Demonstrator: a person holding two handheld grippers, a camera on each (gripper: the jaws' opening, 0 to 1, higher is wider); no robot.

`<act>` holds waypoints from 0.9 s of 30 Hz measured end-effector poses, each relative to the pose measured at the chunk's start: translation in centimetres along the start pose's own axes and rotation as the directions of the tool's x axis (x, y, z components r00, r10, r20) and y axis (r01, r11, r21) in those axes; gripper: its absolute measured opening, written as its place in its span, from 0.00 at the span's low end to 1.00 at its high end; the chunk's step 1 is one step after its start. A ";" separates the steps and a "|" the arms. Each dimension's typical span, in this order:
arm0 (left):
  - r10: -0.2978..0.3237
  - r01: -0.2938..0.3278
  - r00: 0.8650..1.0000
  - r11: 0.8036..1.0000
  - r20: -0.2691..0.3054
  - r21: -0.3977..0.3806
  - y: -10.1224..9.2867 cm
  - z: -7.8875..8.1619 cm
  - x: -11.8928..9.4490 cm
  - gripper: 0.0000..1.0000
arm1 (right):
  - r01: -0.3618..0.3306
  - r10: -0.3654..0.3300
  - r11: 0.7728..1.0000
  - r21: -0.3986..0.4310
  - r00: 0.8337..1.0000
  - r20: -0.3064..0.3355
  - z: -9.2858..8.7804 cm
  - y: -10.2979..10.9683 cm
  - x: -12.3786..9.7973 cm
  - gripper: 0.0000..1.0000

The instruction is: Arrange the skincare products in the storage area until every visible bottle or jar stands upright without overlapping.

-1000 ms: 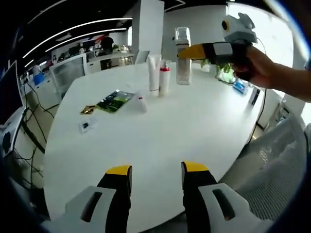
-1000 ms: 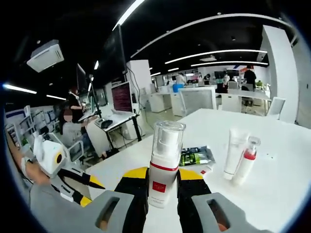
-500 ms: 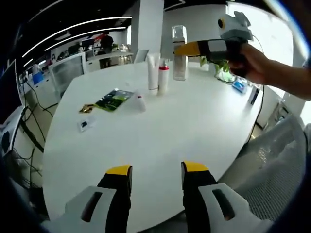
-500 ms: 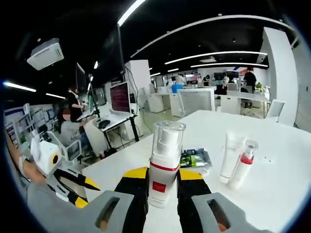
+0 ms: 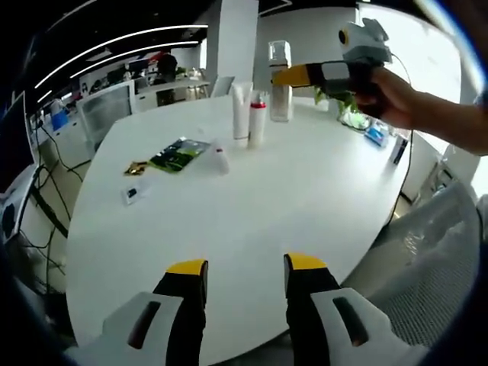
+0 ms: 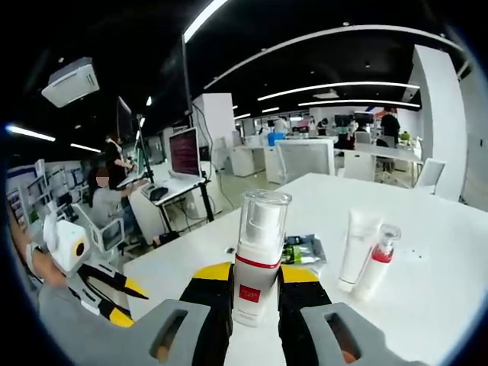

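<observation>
gripping the pump bottle (image 6: 255, 259) upright at centre frame in our right gripper (image 6: 255, 288); left gripper (image 5: 244, 268) jaws apart, low.

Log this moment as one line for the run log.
right gripper: shut on pump bottle, upright | left gripper: open | white tube, red-capped bottle: standing

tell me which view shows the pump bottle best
The right gripper view: the pump bottle stands close and upright between the right hand-held gripper jaws. The left gripper view shows it small and far, partly behind that gripper.
</observation>
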State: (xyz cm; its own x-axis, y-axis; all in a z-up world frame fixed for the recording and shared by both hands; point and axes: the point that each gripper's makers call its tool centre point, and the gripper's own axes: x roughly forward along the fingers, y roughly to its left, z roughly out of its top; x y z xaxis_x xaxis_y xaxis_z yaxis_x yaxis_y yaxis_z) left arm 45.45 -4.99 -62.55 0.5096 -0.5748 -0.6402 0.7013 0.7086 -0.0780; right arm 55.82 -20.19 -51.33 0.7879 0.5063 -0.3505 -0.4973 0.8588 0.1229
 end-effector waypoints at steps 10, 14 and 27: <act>0.003 -0.003 1.000 1.000 -0.003 -0.005 0.1 -0.1 0.0 0.38 | 0.000 0.000 1.000 -0.007 1.000 -0.003 0.1 -0.8 0.6 0.14; 0.001 -0.002 1.000 1.000 -0.005 -0.008 0.1 -0.1 0.0 0.38 | 0.002 -0.002 1.000 -0.012 1.000 -0.005 0.2 -1.1 0.8 0.14; -0.005 0.005 1.000 1.000 -0.012 -0.017 0.1 -0.4 0.2 0.38 | 0.010 -0.010 1.000 -0.007 1.000 -0.011 0.3 -2.3 1.3 0.14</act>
State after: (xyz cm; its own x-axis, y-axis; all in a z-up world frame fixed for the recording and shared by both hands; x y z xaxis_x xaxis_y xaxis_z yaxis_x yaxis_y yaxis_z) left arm 45.43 -4.89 -62.94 0.5001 -0.5736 -0.6488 0.6952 0.7126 -0.0942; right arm 58.10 -21.43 -51.81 0.7886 0.4971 -0.3619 -0.4922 0.8631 0.1131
